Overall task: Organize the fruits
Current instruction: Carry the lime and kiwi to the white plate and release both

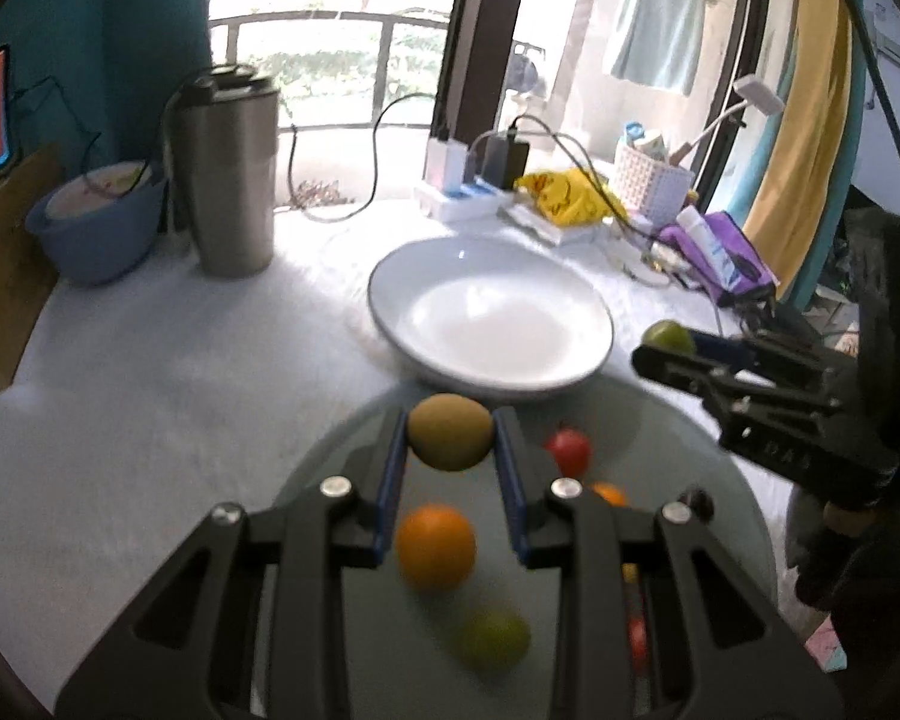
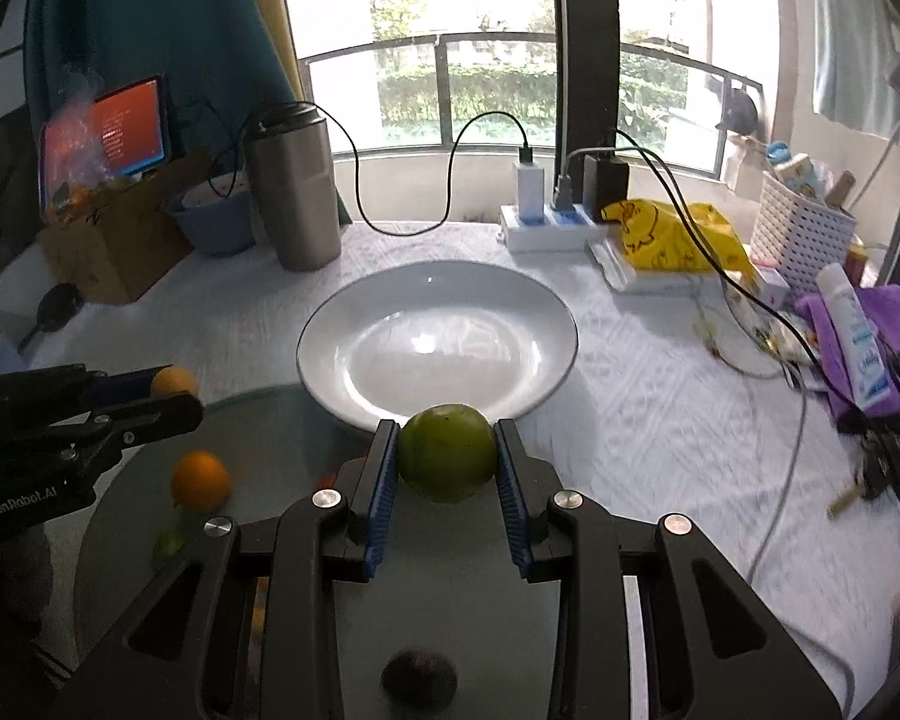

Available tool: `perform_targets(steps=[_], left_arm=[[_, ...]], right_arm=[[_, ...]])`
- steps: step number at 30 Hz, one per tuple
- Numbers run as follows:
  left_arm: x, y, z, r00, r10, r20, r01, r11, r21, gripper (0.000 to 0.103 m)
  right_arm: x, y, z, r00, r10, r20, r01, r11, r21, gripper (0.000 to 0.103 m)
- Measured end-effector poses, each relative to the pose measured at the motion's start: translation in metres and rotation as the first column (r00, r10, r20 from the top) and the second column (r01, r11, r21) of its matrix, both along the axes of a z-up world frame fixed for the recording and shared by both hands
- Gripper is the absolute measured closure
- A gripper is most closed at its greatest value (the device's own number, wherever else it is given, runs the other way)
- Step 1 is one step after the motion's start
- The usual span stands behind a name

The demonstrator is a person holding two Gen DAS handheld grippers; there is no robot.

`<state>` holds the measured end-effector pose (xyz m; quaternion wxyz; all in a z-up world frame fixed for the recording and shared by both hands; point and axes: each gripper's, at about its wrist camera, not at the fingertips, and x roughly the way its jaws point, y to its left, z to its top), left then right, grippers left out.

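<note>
Left gripper [image 1: 450, 441] clamps a brownish-yellow fruit [image 1: 450, 432], right gripper [image 2: 447, 456] a green fruit [image 2: 447, 450], both at lower centre, likely bound for the empty white plate [image 2: 330, 324] just above

Bright window [image 2: 426, 60] with railing, teal curtain [image 2: 150, 18], white-clothed table [image 2: 630, 420]

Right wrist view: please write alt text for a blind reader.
The right gripper holds a green fruit between its blue-padded fingers, near an empty white plate. At left, the left gripper holds a yellowish fruit.
</note>
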<state>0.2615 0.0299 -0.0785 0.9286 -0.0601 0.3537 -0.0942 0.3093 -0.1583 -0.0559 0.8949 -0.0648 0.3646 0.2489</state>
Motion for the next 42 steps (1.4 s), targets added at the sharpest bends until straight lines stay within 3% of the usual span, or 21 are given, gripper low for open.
perform_targets(steps=[9,23,29,32,35,38,42], left_arm=[[0.053,-0.001,0.005,1.000,-0.021,0.018,0.022,0.999,-0.025,0.073],[0.114,0.000,-0.022,0.995,0.011,-0.099,-0.016,0.998,-0.053,0.073],[0.120,-0.006,-0.026,0.992,0.032,-0.122,-0.030,0.999,0.019,0.072],[0.121,-0.006,-0.025,0.991,0.032,-0.129,-0.030,0.999,0.017,0.072],[0.118,-0.006,-0.022,0.992,0.036,-0.120,-0.034,0.999,0.017,0.069],[0.115,-0.005,-0.016,0.993,0.039,-0.111,-0.038,0.999,0.009,0.061],[0.104,-0.003,-0.004,0.996,0.045,-0.082,-0.045,0.999,0.010,0.060]], right_arm=[[0.041,0.014,0.001,0.999,0.036,0.030,-0.037,0.999,0.027,0.069],[0.097,0.037,-0.019,0.997,0.066,-0.030,-0.065,0.997,0.032,0.069],[0.103,0.043,-0.024,0.996,0.071,-0.044,-0.069,0.997,0.039,0.069],[0.102,0.043,-0.023,0.997,0.066,-0.040,-0.064,0.997,0.035,0.066],[0.100,0.040,-0.019,0.999,0.049,-0.021,-0.048,0.998,0.035,0.053],[0.097,0.037,-0.015,0.999,0.037,-0.014,-0.036,0.999,0.035,0.052],[0.089,0.031,-0.007,1.000,0.026,-0.001,-0.026,0.999,0.035,0.052]])
